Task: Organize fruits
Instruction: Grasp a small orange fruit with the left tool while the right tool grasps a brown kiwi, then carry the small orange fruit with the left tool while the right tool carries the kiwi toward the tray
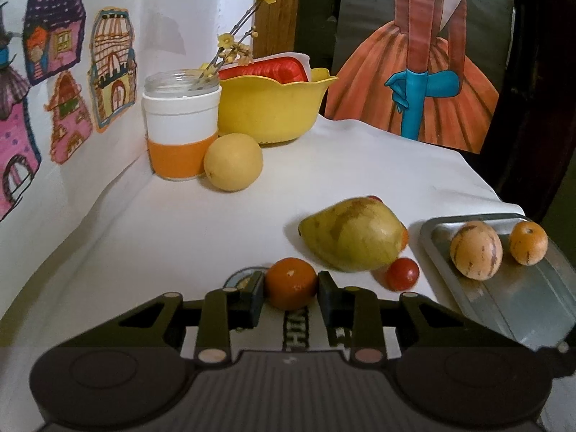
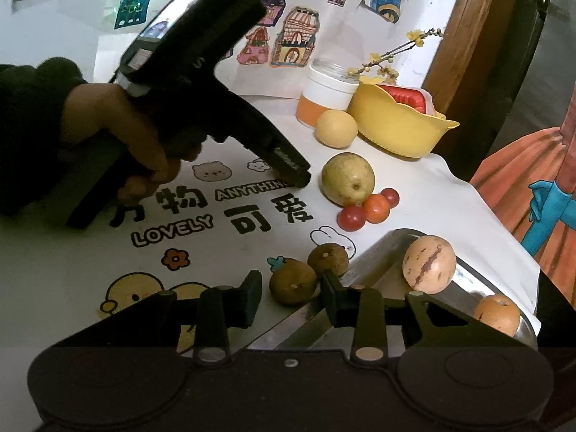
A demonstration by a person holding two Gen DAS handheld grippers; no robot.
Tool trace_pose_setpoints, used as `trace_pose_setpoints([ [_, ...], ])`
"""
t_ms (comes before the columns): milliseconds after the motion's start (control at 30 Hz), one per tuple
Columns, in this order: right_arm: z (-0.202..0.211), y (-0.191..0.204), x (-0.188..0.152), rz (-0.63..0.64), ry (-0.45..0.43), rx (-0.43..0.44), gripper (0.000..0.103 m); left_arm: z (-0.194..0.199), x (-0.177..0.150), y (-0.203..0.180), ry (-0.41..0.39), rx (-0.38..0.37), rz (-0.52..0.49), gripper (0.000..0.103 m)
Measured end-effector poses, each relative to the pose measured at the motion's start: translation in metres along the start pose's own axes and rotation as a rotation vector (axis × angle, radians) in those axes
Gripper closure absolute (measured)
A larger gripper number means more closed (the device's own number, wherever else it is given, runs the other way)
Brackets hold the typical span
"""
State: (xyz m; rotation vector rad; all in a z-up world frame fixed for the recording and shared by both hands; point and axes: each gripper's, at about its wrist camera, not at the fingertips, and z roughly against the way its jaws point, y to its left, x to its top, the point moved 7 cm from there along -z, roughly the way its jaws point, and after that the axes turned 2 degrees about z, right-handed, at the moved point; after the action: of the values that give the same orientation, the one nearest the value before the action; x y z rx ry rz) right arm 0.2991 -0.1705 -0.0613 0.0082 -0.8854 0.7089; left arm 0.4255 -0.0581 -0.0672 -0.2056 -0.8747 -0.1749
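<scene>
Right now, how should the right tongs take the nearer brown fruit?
Grip the nearer brown fruit across its widest middle, left and right flanks, coming straight forward from the near side. It is round and already sits between the open right tongs. The other brown fruit crowds its far right, so probably stop short.

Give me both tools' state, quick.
Left tool: closed on the orange fruit.
Right tool: open, straddling a brown fruit, not gripping.

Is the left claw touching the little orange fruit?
Touching. The left wrist view shows the left claw with both fingers pressed against the sides of the small orange fruit, with no gap on either side.
</scene>
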Motion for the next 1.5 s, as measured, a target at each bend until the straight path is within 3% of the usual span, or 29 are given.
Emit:
trace_pose_setpoints([
  [100,0.0,0.0,0.0,0.01,-0.001,-0.007,0.071,0.008,-0.006,-0.002,0.012,-0.009,-0.001,0.069],
  [433,0.005,0.006,-0.002,0.025,-0.006,0.0,0.072,0.037,-0.029,-0.025,0.051,-0.031,-0.076,0.069],
  [800,0.02,0.013,-0.006,-0.031,-0.011,0.105,0.072,0.064,-0.05,-0.045,0.093,-0.058,-0.124,0.069],
  [967,0.029,0.017,-0.008,-0.052,-0.026,0.126,0.072,0.07,-0.051,-0.045,0.138,-0.066,-0.092,0.069],
  [1167,0.042,0.008,-0.011,-0.088,-0.048,0.112,0.072,0.074,-0.052,-0.045,0.171,-0.088,-0.035,0.069],
  [1500,0.062,-0.02,-0.022,-0.152,-0.07,0.049,0.072,0.079,-0.045,-0.065,0.15,-0.1,-0.06,0.069],
])
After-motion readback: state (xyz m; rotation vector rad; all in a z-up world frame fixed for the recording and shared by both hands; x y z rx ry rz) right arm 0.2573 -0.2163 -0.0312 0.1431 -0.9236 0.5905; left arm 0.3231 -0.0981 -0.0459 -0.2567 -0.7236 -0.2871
